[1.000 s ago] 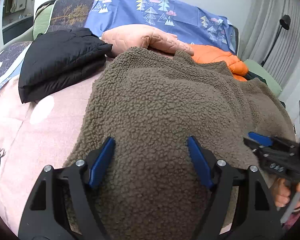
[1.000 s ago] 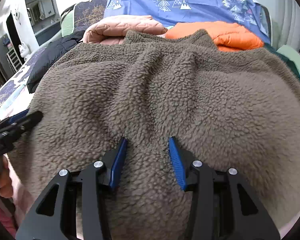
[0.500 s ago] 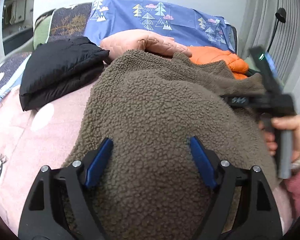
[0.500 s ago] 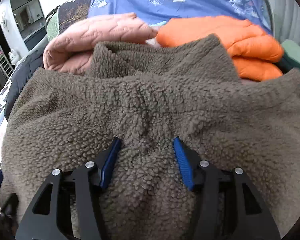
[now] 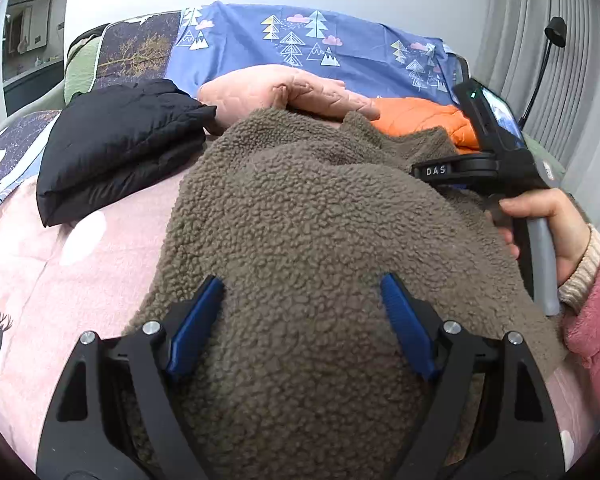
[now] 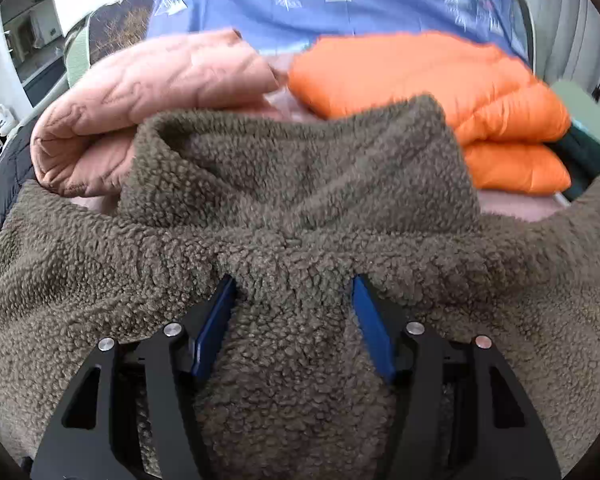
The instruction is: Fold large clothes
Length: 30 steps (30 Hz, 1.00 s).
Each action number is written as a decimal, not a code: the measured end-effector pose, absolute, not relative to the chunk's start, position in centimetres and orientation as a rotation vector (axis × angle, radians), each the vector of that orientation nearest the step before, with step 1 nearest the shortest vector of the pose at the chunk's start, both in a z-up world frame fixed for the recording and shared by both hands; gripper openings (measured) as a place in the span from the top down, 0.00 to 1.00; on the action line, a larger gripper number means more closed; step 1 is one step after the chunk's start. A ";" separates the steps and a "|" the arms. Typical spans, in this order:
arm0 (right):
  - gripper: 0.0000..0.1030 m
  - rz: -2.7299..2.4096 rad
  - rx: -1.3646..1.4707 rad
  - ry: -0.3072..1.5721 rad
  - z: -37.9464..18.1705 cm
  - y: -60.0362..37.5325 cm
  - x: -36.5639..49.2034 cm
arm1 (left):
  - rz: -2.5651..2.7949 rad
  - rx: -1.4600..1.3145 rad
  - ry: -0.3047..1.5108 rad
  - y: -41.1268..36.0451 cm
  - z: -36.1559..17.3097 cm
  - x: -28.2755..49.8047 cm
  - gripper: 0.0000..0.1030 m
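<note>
Both claws grip thick bunches of the brown fleece [image 6: 300, 208]: the left claw [image 5: 300, 316] near its lower edge, the right claw [image 6: 292, 308] just below the collar. The fleece lies on the pink bed [image 5: 40, 280], between a black jacket [image 5: 116, 152] and an orange one [image 6: 440, 80]. Its bulky pile could slip free mid-fold, or the carried layer could drag onto the neighbouring stacks.

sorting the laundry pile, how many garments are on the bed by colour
brown: 1, the fleece jacket being folded
black: 1, folded puffer jacket
pink: 1, quilted jacket
orange: 1, folded puffer jacket
total: 4; a dark green item at the right edge is too hidden to count
</note>
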State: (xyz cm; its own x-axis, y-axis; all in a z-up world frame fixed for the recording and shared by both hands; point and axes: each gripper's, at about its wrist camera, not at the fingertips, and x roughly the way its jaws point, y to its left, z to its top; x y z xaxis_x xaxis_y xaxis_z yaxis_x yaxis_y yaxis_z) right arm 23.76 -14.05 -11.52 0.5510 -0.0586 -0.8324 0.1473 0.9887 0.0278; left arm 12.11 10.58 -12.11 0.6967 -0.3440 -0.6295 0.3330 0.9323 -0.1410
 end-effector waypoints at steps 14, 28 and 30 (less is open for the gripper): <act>0.40 -0.016 0.162 0.877 -5.1 -13.5 11.7 | -0.381 -0.036 0.707 10.8 -12.1 12.2 0.18; 0.32 0.012 0.185 0.850 -5.6 -12.1 1.3 | -0.365 -0.047 0.702 11.2 -12.1 11.5 0.18; 0.32 0.008 0.149 0.839 -6.0 -11.6 -0.3 | -0.361 -0.047 0.700 11.2 -12.0 11.5 0.18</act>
